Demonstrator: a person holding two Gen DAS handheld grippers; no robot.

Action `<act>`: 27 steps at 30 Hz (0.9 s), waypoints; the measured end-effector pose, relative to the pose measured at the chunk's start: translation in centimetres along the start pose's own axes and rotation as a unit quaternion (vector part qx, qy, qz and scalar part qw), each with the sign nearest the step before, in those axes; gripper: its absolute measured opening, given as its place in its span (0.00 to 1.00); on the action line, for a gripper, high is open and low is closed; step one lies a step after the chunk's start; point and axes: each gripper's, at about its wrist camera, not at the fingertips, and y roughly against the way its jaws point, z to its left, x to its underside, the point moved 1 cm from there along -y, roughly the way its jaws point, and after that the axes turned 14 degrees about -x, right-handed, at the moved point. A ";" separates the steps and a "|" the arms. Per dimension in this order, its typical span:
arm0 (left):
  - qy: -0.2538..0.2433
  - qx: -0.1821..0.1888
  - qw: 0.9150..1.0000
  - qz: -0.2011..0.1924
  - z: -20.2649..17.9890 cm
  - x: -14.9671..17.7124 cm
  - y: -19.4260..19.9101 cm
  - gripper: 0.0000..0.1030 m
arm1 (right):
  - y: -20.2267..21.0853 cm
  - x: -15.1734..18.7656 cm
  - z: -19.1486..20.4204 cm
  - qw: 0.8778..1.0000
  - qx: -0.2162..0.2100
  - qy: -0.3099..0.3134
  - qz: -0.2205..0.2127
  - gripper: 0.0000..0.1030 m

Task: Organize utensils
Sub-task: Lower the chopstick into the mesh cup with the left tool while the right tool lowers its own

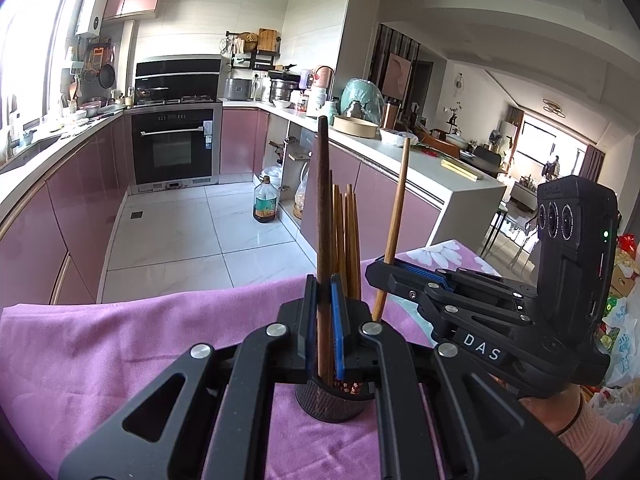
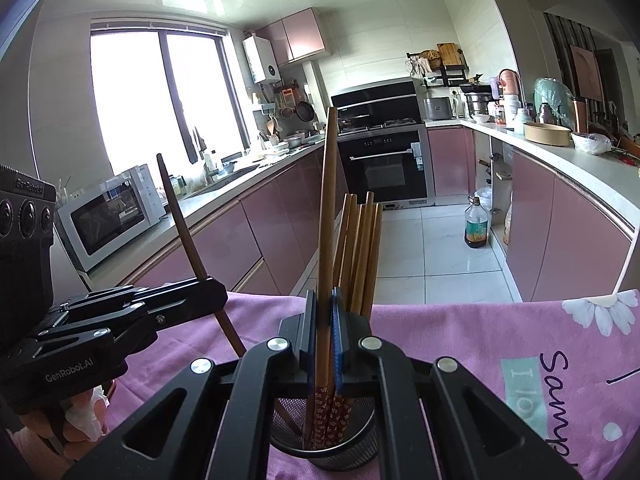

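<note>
A black mesh cup [image 1: 332,404] [image 2: 324,454] stands on a pink cloth [image 1: 120,340] and holds several light wooden chopsticks [image 1: 346,240] [image 2: 360,248] upright. My left gripper [image 1: 324,300] [image 2: 218,290] is shut on a dark brown chopstick [image 1: 322,200] [image 2: 180,220], whose lower end reaches into the cup in the left wrist view. My right gripper [image 2: 322,308] [image 1: 380,266] is shut on a light brown chopstick [image 2: 328,200] [image 1: 396,220]; its patterned lower end sits inside the cup. Both grippers hang just above the cup's rim, side by side.
The cloth [image 2: 480,340] covers a table at the front of a kitchen. Pink cabinets line both sides, with an oven [image 1: 174,144] at the back, a microwave [image 2: 108,216] on the left counter and an oil bottle [image 1: 265,204] on the tiled floor.
</note>
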 end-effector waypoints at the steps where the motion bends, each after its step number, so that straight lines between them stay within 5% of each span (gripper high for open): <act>1: 0.000 0.000 1.000 0.000 -0.1 0.0 0.0 0.07 | 0.0 0.2 0.0 1.000 0.000 0.000 0.001 0.06; 27: -0.013 -0.010 0.999 0.027 -1.1 -0.5 -3.5 0.07 | -1.6 1.6 -1.3 0.999 0.005 -0.026 0.031 0.06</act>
